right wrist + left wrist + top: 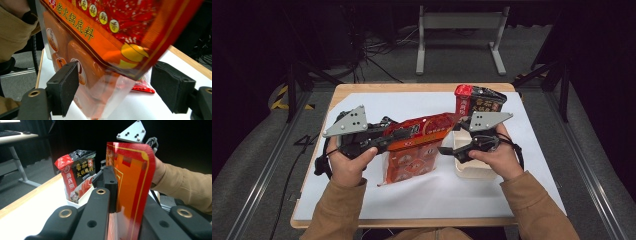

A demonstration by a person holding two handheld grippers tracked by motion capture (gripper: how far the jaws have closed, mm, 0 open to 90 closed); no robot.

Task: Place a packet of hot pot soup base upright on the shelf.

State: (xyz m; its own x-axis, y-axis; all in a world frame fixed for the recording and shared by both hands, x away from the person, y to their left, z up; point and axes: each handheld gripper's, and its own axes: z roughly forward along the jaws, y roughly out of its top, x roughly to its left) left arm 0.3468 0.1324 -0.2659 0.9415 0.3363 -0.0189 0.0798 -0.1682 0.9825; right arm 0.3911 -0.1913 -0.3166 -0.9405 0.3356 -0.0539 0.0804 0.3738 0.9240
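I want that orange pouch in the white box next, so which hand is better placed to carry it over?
Left, probably: the left gripper is shut on the orange pouch, while the right gripper stands open beside it.

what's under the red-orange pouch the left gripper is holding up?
Under the red-orange pouch, clamped by the left gripper, a clear bag of orange packets lies on the white table cover. The pouch covers the bag's top edge, so whether they touch cannot be told.

The orange-red hot pot seasoning pouch [105, 32] reads "老火锅底料", with yellow discs "麻辣鲜香". The black-and-red soup base packet [77, 175] reads "番茄火锅底料" and, on its red band, "海底捞".
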